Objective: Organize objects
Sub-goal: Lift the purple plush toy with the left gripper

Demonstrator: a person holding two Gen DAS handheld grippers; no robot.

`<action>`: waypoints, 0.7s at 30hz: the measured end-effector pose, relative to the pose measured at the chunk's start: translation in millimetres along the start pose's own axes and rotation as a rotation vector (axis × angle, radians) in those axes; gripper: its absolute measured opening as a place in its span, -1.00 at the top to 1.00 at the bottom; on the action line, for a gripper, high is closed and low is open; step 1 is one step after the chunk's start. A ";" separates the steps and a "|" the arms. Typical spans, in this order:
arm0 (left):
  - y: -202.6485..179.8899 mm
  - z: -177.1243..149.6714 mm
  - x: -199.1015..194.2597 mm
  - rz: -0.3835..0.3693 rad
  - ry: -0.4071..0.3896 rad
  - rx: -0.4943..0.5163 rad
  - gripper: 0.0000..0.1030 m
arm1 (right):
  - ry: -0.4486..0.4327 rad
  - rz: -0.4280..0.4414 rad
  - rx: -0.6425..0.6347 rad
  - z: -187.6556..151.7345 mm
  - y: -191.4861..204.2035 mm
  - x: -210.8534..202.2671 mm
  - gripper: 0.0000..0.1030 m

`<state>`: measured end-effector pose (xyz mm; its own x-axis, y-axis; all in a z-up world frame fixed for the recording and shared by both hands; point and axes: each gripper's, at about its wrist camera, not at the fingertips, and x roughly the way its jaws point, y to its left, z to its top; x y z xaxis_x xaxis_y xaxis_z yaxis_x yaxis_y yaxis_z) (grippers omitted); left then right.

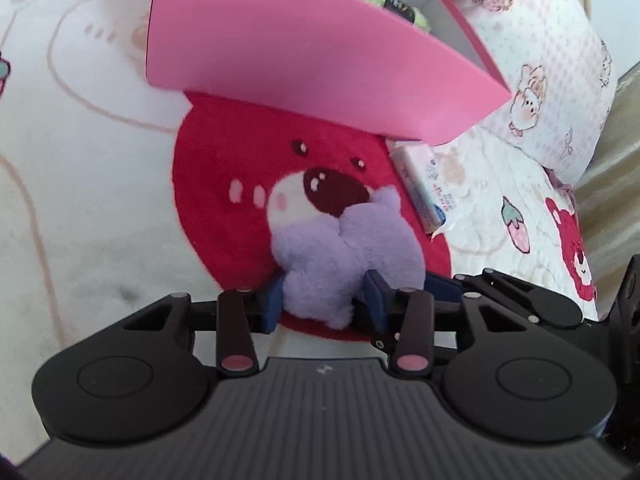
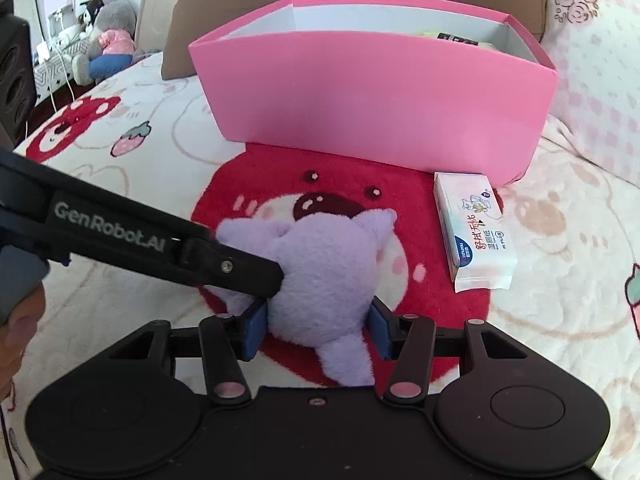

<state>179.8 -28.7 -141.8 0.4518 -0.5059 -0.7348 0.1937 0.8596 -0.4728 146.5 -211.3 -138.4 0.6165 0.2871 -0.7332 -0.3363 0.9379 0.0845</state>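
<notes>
A purple plush toy (image 2: 320, 272) lies on the red bear face of the blanket (image 2: 440, 312), in front of an open pink box (image 2: 372, 92). My right gripper (image 2: 317, 332) is shut on the toy's lower body, with its blue pads pressing both sides. My left gripper (image 1: 325, 302) is shut on the same plush toy (image 1: 344, 256) from the left. One of its black fingers (image 2: 240, 268) reaches in against the toy in the right wrist view. A green item with a black label (image 2: 456, 38) lies inside the box.
A white tissue pack (image 2: 476, 232) lies on the blanket right of the toy, near the box's front corner. A patterned pillow (image 1: 552, 80) is at the right. Stuffed toys (image 2: 108, 28) and a black speaker (image 2: 14, 68) stand off the bed at the far left.
</notes>
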 end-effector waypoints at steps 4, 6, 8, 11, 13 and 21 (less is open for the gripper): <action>-8.9 -4.5 -12.3 0.018 -0.031 0.025 0.29 | -0.019 0.020 0.021 -0.2 0.3 -9.7 -0.09; -14.5 -7.2 -18.2 0.028 -0.031 0.037 0.29 | -0.031 0.005 -0.027 -0.6 6.2 -16.3 -0.09; -16.7 -9.2 -20.6 0.031 -0.004 0.016 0.30 | -0.042 -0.027 -0.119 -3.9 15.3 -21.6 -0.09; -23.2 -12.9 -25.8 0.030 0.002 0.013 0.30 | -0.036 -0.047 -0.157 -5.8 21.6 -26.8 -0.09; -28.5 -14.9 -31.6 0.043 -0.007 0.029 0.30 | -0.046 -0.044 -0.162 -4.8 23.9 -32.9 -0.09; -43.6 -9.3 -62.0 0.051 -0.022 0.012 0.28 | -0.078 -0.052 -0.202 2.5 37.9 -60.8 -0.10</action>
<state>135.2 -35.4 -80.2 0.4801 -0.4602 -0.7468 0.1803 0.8849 -0.4294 98.1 -192.7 -89.0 0.6877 0.2606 -0.6776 -0.4331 0.8964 -0.0948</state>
